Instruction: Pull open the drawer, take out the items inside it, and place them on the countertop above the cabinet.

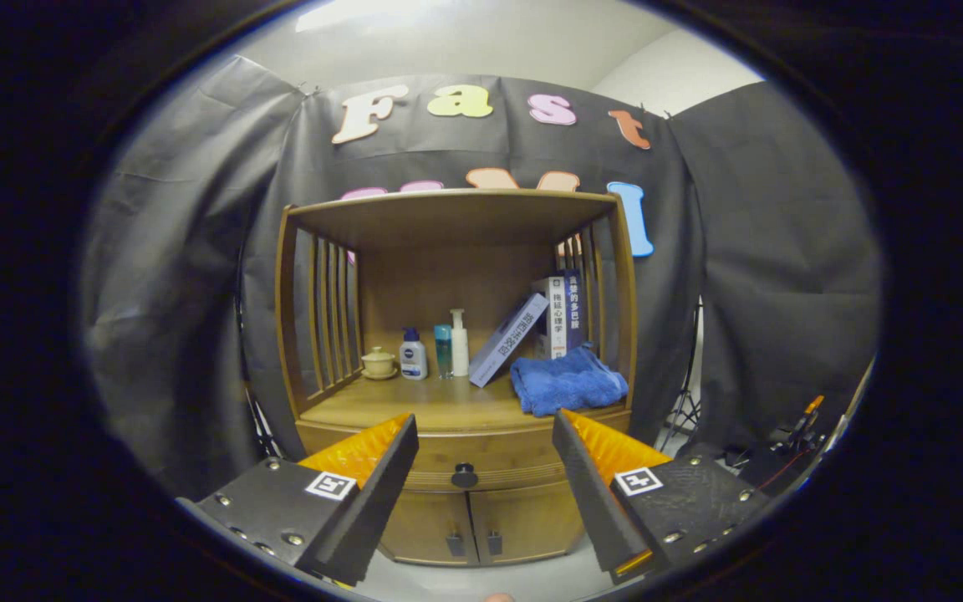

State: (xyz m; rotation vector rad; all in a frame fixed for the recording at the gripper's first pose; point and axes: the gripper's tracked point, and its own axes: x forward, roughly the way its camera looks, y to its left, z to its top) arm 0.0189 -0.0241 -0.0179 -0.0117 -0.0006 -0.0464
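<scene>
A: Item one, the drawer point(465, 468). We log it closed, front flush under the bench's point(440, 410) front edge, its dark round knob point(465, 476) centred. It sits beyond our fingertips, in line with the gap between them. Contents hidden.

B: And the gripper point(486, 435)?

A: Jaws released, spread wide, grasping nothing, well short of the knob. We judge they are held apart and level with it so as to close around it for the pull.

B: Below the drawer?

A: Two cabinet doors point(481, 522), shut, small dark handles at the meeting edge.

B: On the bench?

A: Back left corner: a lidded cup point(379, 362) on a saucer. Along the back edge: a blue-capped white bottle point(413, 355) with a blue round badge, too small for us to read; a teal bottle point(443, 351); a white pump bottle point(459, 343). Right of those, a book point(506, 339) leaning on upright books point(561, 313), Chinese spine lettering too small to read. Front right corner: a folded blue towel point(567, 380). The front left lies bare, so we judge unloading would go there.
</scene>
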